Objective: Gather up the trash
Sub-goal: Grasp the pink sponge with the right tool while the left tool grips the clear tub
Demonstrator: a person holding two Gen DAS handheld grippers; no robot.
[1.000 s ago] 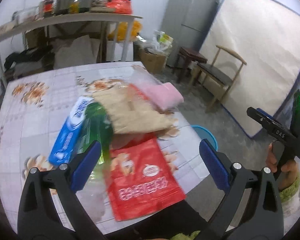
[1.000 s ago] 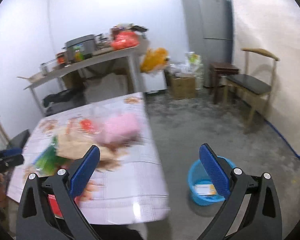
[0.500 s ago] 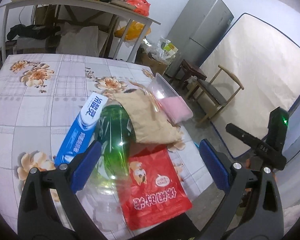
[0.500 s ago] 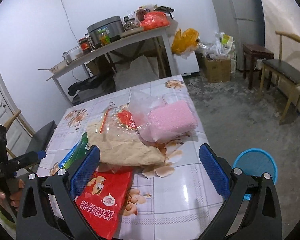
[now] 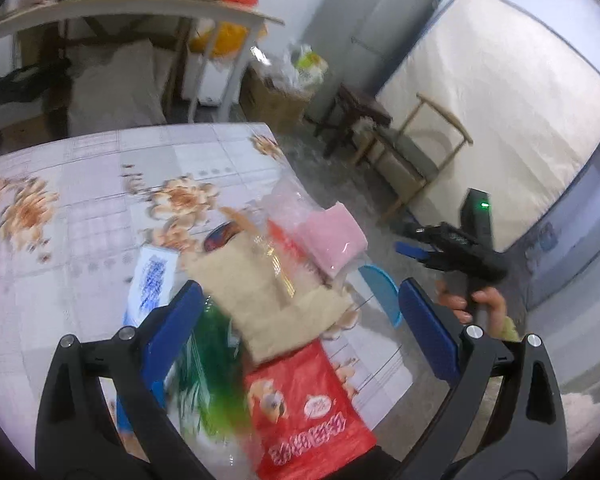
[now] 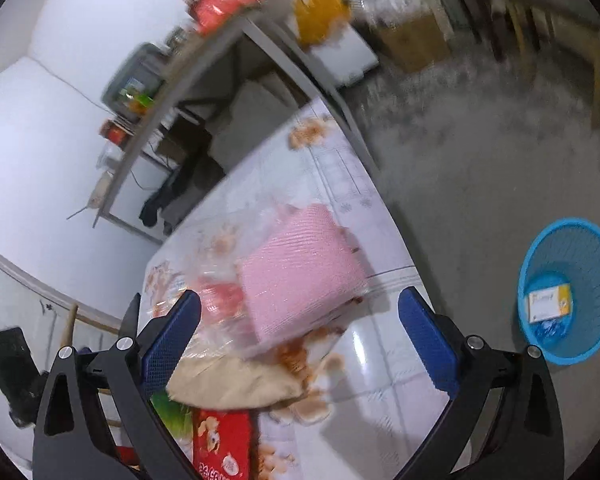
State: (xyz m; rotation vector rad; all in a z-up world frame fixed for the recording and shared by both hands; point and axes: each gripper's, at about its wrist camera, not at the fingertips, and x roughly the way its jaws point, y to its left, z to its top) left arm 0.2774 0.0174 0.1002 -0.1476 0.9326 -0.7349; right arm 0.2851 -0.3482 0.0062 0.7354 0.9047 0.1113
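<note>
Trash lies piled on the flower-print table (image 5: 80,208): a red snack bag (image 5: 304,412), a tan paper bag (image 5: 268,292), a green bottle (image 5: 212,364), a blue-white carton (image 5: 150,280) and a clear bag with a pink pack (image 5: 332,236). My left gripper (image 5: 296,328) hangs open above the pile, holding nothing. In the right wrist view my right gripper (image 6: 300,340) is open over the pink pack (image 6: 300,268), with the tan paper bag (image 6: 236,380) and red snack bag (image 6: 224,444) below. A blue waste basket (image 6: 568,288) stands on the floor right of the table, a small box inside.
A hand holds the right gripper (image 5: 452,248) beyond the table's right edge. A wooden chair (image 5: 420,160), a stool, a grey fridge (image 5: 372,28) and a leaning mattress (image 5: 500,128) stand behind. A cluttered shelf table (image 5: 132,8) is at the back.
Both views have swung; the right gripper has come closer over the pink pack and tilted. The left gripper has shifted toward the table's right edge. Nothing was gripped.
</note>
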